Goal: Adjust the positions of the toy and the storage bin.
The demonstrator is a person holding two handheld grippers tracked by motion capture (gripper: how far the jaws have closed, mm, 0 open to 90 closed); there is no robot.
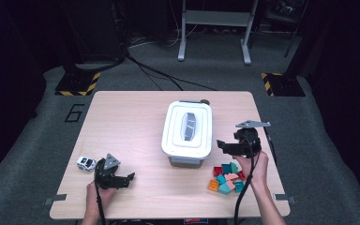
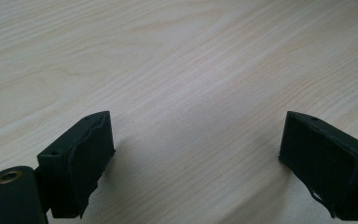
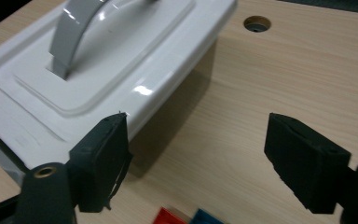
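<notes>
A white lidded box [image 1: 187,133] with a grey handle [image 3: 77,32] stands at the middle of the wooden table [image 1: 136,112]. A pile of small coloured blocks [image 1: 227,178] lies to its right, near the front. My right gripper [image 1: 222,146] hovers just right of the box, above the blocks. In the right gripper view this gripper [image 3: 198,128] is open and holds nothing, its left jaw close to the box's rim [image 3: 168,88]. My left gripper [image 1: 127,180] rests at the front left. Its jaws [image 2: 198,128] are spread wide over bare wood.
A small white toy car [image 1: 86,163] sits left of the left hand. Red [image 3: 168,217] and blue [image 3: 206,218] blocks peek in under the right gripper. A round hole [image 3: 257,23] marks the tabletop beyond the box. Cables and a metal stand [image 1: 214,28] are on the floor behind.
</notes>
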